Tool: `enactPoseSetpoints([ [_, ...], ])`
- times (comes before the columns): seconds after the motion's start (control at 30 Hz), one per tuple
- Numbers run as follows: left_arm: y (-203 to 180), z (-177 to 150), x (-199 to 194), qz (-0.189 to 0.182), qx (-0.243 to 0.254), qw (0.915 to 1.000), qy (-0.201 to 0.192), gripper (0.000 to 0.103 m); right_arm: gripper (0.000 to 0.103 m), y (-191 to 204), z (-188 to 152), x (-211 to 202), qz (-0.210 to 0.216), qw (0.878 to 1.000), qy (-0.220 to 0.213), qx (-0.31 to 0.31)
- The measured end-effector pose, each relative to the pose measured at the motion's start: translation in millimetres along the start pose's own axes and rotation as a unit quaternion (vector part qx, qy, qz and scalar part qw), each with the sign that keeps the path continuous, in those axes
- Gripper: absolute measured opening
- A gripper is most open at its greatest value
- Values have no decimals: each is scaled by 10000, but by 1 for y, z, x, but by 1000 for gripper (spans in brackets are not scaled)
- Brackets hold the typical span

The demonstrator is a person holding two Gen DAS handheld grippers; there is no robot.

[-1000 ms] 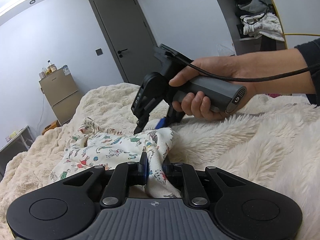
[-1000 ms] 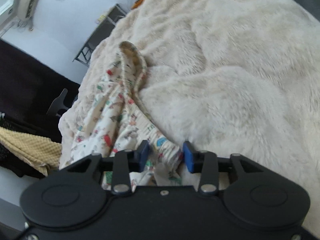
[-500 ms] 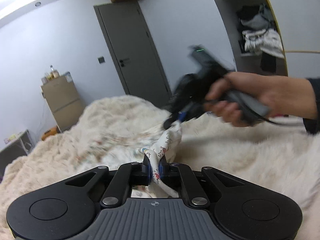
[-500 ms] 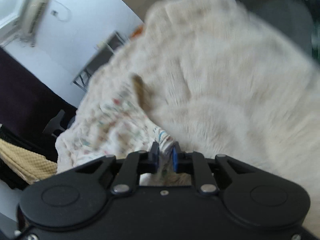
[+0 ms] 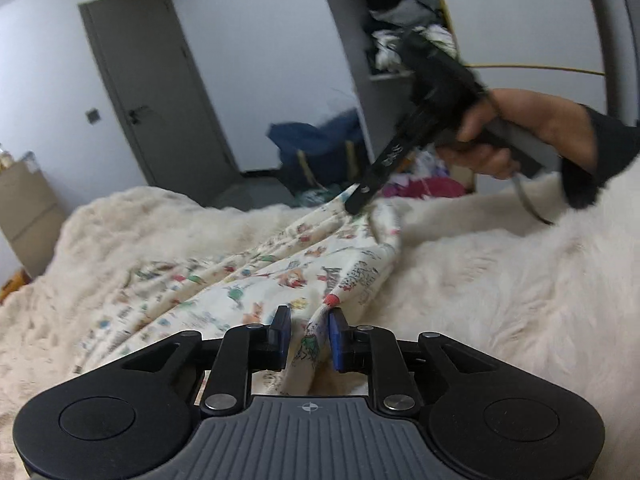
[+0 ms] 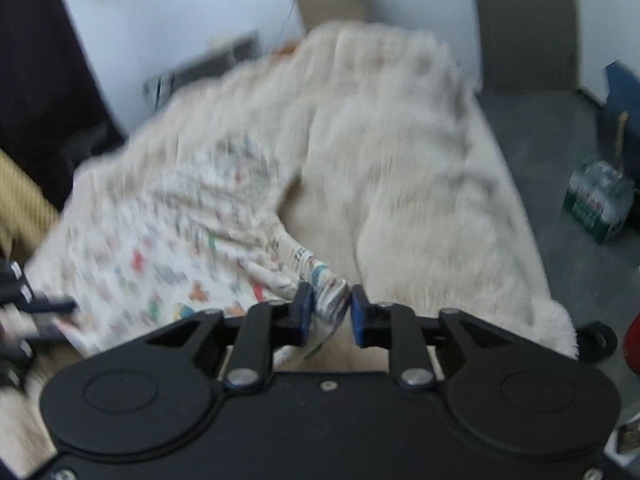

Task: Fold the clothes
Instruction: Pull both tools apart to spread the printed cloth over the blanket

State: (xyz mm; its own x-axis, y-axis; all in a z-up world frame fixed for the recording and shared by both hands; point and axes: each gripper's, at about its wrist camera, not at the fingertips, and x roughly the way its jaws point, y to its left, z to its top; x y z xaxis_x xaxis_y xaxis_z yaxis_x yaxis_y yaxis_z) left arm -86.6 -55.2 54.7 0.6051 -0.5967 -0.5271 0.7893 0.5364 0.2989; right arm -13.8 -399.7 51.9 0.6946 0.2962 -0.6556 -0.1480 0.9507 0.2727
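Note:
A cream garment with small coloured prints (image 5: 256, 280) lies stretched across a fluffy cream blanket (image 5: 500, 288). My left gripper (image 5: 308, 334) has a fold of its near edge between its blue pads, jaws slightly apart. My right gripper (image 6: 329, 314) has another bunched edge of the garment (image 6: 168, 240) between its pads, also slightly parted. In the left wrist view the right gripper (image 5: 360, 200) is held by a hand at the garment's far corner, lifting it off the blanket. Both views are motion-blurred.
The blanket (image 6: 400, 152) covers a bed. A grey door (image 5: 148, 92), shelves with clothes (image 5: 404, 36) and a blue bag (image 5: 320, 148) stand beyond it. A green pack (image 6: 596, 204) sits on the grey floor right of the bed. A cardboard box (image 5: 24, 204) stands left.
Both grippers closed on the garment's edges, then pulled apart and spread it out over the blanket. The right gripper moved up and right. Both jaws now stand a little wider than half a second ago.

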Motion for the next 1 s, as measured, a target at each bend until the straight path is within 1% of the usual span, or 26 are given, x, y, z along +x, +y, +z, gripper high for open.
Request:
enactPoseSetpoints([
  [0.03,2,1,-3,-30,-59,10000,-38,22,31,-3,5,-4,87,9998,-159,32],
  [0.07,3,2,-6,-54,-103,9999,-71,29,44,-7,10,-9,152,9993,-297,145],
  [0.1,9,1,-8,-54,-170,9998,-123,33,50,-11,14,-14,217,9985,-435,256],
  [0.13,14,1,-11,-12,-240,9996,-161,40,50,-14,15,-20,288,9975,-556,331],
  [0.17,20,1,-13,48,-314,9993,-202,44,51,-18,17,-20,318,9967,-626,409],
  [0.2,27,1,-14,189,-396,9987,-245,44,51,-24,18,-18,296,9963,-644,482],
  [0.27,38,0,-13,504,-486,9973,-224,51,51,-27,15,-11,231,9966,-567,547],
  [0.33,46,-1,-9,792,-510,9955,-122,52,51,-29,9,-1,183,9981,-297,508],
  [0.4,60,-7,0,1121,-657,9915,79,52,51,-27,3,11,221,9989,-69,412],
  [0.5,68,-21,15,1290,-820,9878,310,53,51,-13,-7,26,150,9996,226,-17],
  [0.6,61,-39,32,1399,-691,9855,663,53,51,6,-16,22,161,9982,342,-461],
  [0.63,61,-44,36,1387,-745,9850,705,54,51,10,-16,20,182,9978,343,-537],
  [0.73,59,-52,40,1434,-915,9832,669,55,52,20,-15,12,173,9969,258,-720],
  [0.83,59,-56,39,1483,-994,9819,637,55,53,29,-13,-2,222,9974,-75,-675],
  [0.87,59,-56,41,1487,-1007,9817,633,55,54,31,-13,-3,288,9972,-128,-679],
  [0.9,59,-56,42,1491,-1019,9815,628,55,55,37,-13,-4,473,9961,-198,-714],
  [0.97,58,-57,45,1504,-1037,9813,612,55,56,49,-16,1,752,9926,-97,-949],
  [1.0,58,-57,46,1510,-1045,9811,604,55,57,55,-19,3,783,9907,-32,-1112],
])
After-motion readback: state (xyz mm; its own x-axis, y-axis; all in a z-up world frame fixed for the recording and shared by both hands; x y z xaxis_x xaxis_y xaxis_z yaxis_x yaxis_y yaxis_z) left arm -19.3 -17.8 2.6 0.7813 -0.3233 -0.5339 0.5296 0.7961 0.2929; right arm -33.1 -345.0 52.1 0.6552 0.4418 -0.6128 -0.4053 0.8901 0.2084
